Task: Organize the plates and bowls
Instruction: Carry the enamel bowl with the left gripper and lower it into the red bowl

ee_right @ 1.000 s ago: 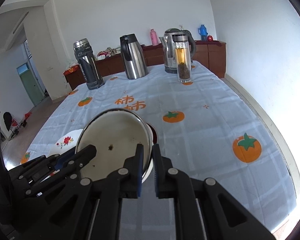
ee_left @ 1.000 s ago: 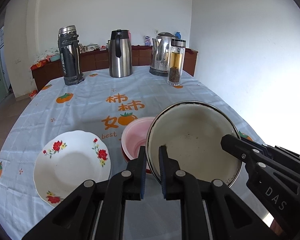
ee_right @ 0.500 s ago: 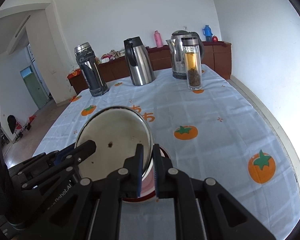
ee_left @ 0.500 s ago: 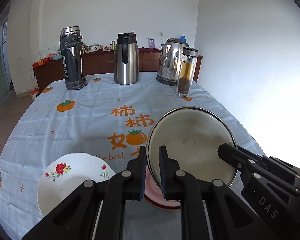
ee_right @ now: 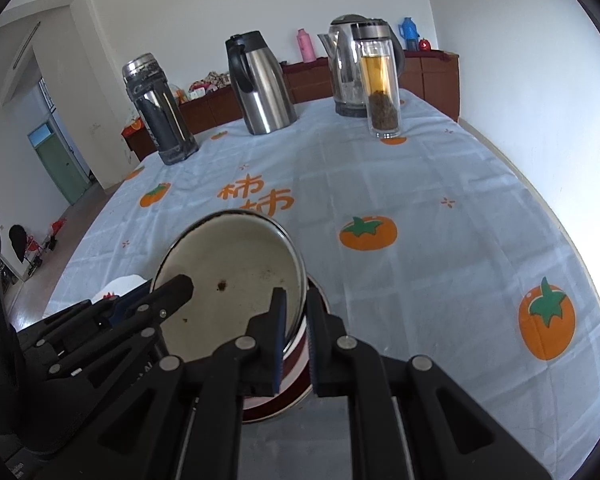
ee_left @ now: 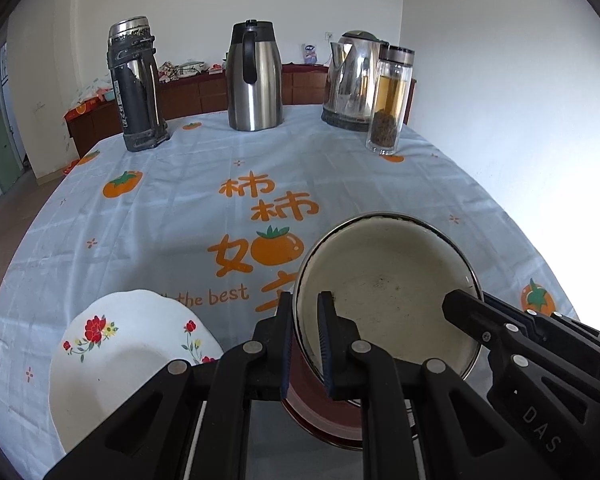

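Observation:
A cream enamel bowl (ee_left: 392, 288) (ee_right: 236, 280) with a dark metal rim is held by both grippers. My left gripper (ee_left: 305, 340) is shut on its left rim; my right gripper (ee_right: 296, 336) is shut on its right rim. The bowl sits low over a pink bowl with a dark red outside (ee_left: 320, 412) (ee_right: 296, 376), mostly hidden beneath it; whether they touch I cannot tell. A white plate with red flowers (ee_left: 124, 356) lies on the tablecloth to the left, and only its edge (ee_right: 120, 284) shows in the right wrist view.
At the far end of the table (ee_left: 180, 216) stand a dark thermos (ee_left: 136, 84), a steel jug (ee_left: 254, 76), an electric kettle (ee_left: 350, 80) and a glass tea bottle (ee_left: 390, 100). A wooden sideboard runs along the back wall. White walls close the right side.
Both grippers have carried the enamel bowl toward the near edge and down, over the pink bowl, which now lies almost hidden under it. The flowered plate sits lower left in view.

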`<state>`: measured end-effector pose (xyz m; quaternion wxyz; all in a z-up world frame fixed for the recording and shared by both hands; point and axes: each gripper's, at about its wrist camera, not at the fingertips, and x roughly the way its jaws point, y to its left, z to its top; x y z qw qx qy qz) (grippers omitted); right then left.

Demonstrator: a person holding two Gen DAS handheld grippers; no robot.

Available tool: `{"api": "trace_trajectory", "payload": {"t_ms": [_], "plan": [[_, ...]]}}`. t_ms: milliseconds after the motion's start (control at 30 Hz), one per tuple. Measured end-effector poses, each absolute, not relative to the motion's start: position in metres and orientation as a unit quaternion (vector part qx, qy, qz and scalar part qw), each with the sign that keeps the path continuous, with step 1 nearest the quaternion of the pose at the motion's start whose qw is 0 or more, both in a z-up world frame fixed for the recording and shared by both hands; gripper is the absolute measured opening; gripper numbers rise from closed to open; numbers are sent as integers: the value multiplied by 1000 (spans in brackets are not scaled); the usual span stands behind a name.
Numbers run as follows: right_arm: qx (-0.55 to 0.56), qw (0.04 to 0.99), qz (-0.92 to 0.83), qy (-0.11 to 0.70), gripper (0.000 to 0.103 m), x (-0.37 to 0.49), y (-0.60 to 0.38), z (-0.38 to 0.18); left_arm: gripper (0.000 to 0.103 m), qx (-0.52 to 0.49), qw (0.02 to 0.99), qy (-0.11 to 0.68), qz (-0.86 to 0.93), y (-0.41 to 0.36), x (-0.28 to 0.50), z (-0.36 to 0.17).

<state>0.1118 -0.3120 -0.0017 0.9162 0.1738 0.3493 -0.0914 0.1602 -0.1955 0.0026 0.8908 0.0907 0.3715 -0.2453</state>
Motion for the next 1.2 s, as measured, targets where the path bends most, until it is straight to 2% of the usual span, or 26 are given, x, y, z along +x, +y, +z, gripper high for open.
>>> {"api": "trace_trajectory", "payload": {"t_ms": [800, 1200], "plan": [[192, 909, -67, 363, 11, 101, -314, -6, 14, 113, 896, 366, -226, -201, 153, -1], [183, 921, -91, 331, 10, 93, -320, 6, 15, 107, 902, 353, -224, -192, 150, 6]]}}
